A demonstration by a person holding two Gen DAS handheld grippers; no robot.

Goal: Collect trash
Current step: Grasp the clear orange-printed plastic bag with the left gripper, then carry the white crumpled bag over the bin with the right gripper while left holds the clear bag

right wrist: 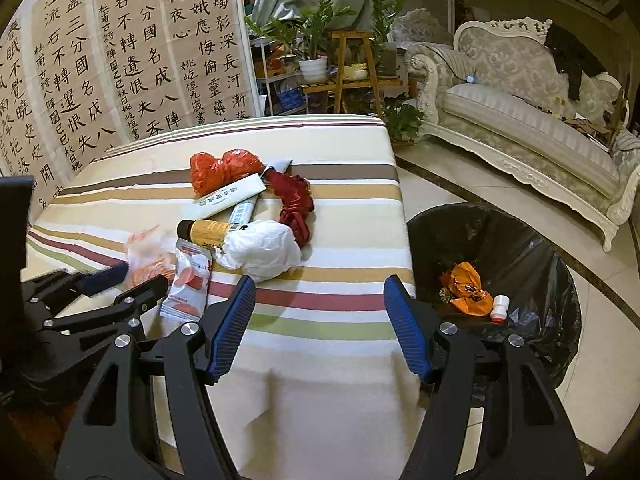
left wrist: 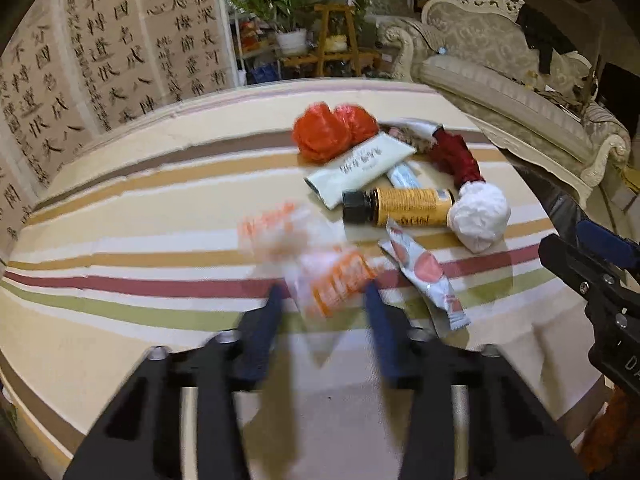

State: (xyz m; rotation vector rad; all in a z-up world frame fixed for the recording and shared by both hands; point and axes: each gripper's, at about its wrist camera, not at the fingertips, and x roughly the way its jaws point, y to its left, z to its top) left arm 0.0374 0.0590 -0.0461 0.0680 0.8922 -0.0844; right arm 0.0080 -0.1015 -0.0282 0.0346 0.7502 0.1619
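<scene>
A clear wrapper with orange print [left wrist: 320, 276] [right wrist: 146, 260] sits pinched between the blue pads of my left gripper [left wrist: 324, 290] [right wrist: 128, 278], blurred. Beside it lie a white packet with pink circles [left wrist: 428, 276] [right wrist: 188, 284], a yellow bottle with a black cap [left wrist: 400, 206] [right wrist: 208, 232], a crumpled white wad [left wrist: 480, 216] [right wrist: 264, 252], a white carton [left wrist: 360, 168], a dark red bag [left wrist: 456, 156] [right wrist: 296, 204] and an orange-red bag [left wrist: 332, 130] [right wrist: 224, 170]. My right gripper [right wrist: 320, 292] [left wrist: 600, 264] hangs open and empty over the table's near right corner.
The striped tablecloth [left wrist: 120, 240] [right wrist: 320, 216] covers the table. A bin with a black liner [right wrist: 520, 240] stands on the tiled floor right of it, holding an orange wrapper [right wrist: 466, 288] and a small white bottle [right wrist: 500, 308]. A sofa [right wrist: 520, 120], a calligraphy screen [right wrist: 120, 60] and plants [right wrist: 316, 36] stand behind.
</scene>
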